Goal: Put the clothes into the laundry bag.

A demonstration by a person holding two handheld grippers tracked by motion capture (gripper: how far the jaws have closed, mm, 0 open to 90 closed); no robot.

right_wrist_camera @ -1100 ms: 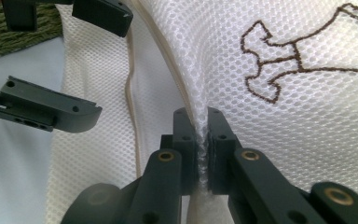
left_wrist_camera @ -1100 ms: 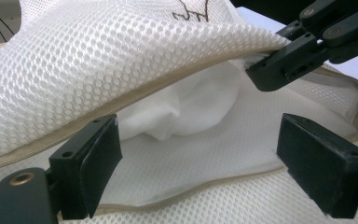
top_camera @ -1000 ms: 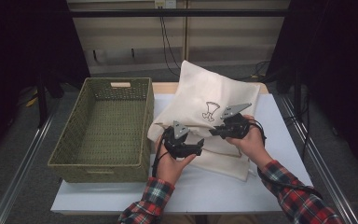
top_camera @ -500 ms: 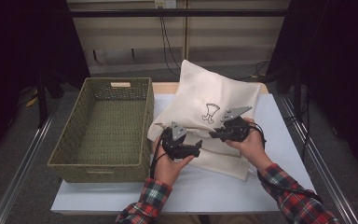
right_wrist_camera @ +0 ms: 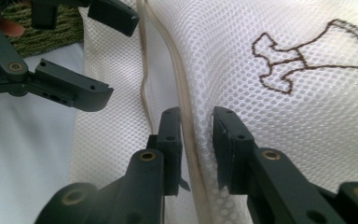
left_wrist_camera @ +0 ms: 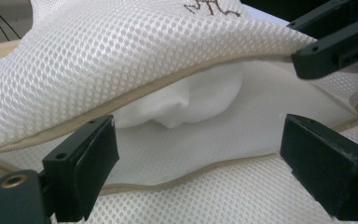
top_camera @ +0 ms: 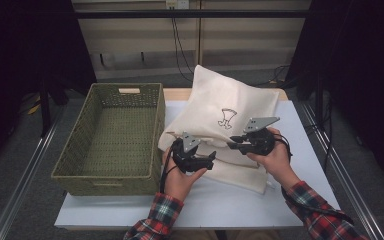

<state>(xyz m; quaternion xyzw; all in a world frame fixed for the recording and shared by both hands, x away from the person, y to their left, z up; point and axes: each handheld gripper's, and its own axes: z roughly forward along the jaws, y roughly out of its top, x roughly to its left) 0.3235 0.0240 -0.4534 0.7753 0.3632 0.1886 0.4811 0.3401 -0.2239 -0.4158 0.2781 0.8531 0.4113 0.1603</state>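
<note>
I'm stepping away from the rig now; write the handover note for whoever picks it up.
Left tongs: open, at the mouth of the white mesh zip bag, gripping nothing.
Right tongs: jaws astride the bag's upper zipper edge and just easing apart; whether the pads still press it, I cannot tell.
Bag lies on the white table, right of the green woven basket, which holds nothing.
Done: zip open, white cloth visible inside.
Left, probably: take the cloth out or move the bag to the basket.

White mesh bag (top_camera: 225, 131) — green basket (top_camera: 111, 137)
</note>
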